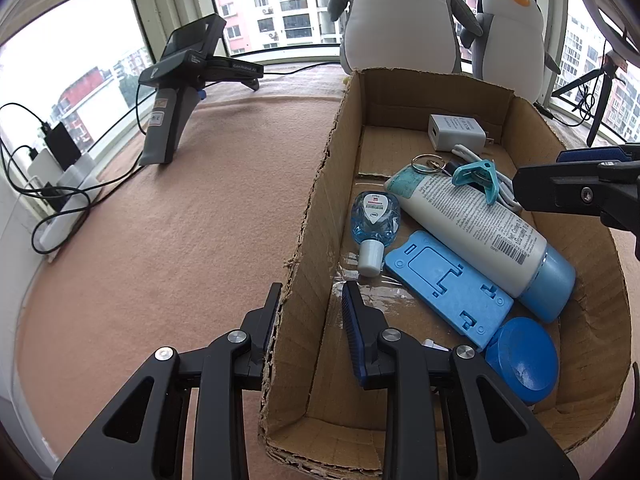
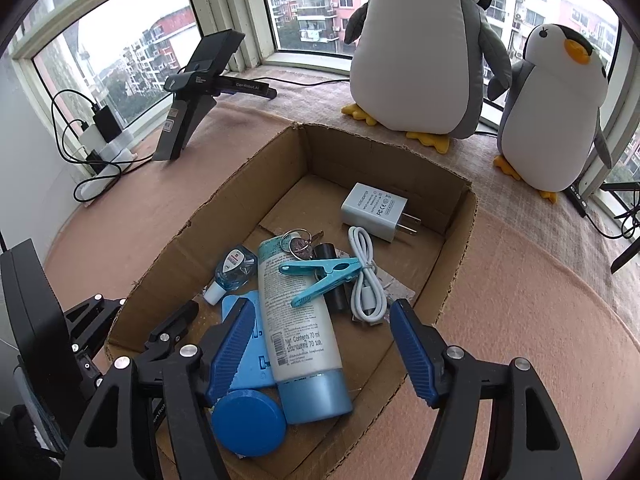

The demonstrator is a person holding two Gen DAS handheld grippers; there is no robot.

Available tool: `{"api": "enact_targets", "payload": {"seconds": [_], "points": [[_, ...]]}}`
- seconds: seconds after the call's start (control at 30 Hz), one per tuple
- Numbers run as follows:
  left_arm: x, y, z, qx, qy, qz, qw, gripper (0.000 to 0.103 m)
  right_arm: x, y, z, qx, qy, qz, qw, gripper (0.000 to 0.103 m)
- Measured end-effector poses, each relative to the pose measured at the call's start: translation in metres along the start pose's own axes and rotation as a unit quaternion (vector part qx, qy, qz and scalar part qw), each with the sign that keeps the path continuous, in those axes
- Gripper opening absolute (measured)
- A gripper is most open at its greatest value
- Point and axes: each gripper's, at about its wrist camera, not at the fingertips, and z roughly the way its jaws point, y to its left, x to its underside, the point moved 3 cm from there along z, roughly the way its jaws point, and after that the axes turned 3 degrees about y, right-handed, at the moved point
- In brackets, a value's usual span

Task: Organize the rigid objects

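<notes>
Two tools nearest: left tool [image 1: 310,304] parted astride the cardboard box [image 1: 316,208] wall, not clamped; right tool [image 2: 322,336] wide open above the contents, holding nothing. Inside the box on the counter [image 1: 180,220]: one blue lid [image 2: 249,422], one lotion tube [image 2: 298,320], one clothespin [image 2: 320,276], one sanitizer bottle [image 2: 234,270], one cable [image 2: 366,280], one charger [image 2: 374,210]. Beyond, two plush penguins [image 2: 424,52].

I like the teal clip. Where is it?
The teal plastic clothespin lies inside the brown cardboard box, resting on the white lotion tube with the blue cap, just left of the coiled white cable in the right wrist view.
</notes>
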Motion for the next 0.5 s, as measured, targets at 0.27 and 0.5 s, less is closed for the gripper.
{"api": "enact_targets", "payload": {"seconds": [0.27, 0.5], "points": [[0.000, -0.002, -0.001, -0.001, 0.004, 0.001, 1.0000, 0.028, 0.011, -0.001, -0.011, 0.007, -0.010, 0.002, 1.000, 0.066], [0.002, -0.001, -0.007, -0.007, 0.004, 0.006, 0.9999, 0.033, 0.021, -0.003, -0.027, 0.010, -0.024, 0.011, 1.000, 0.067]]}}
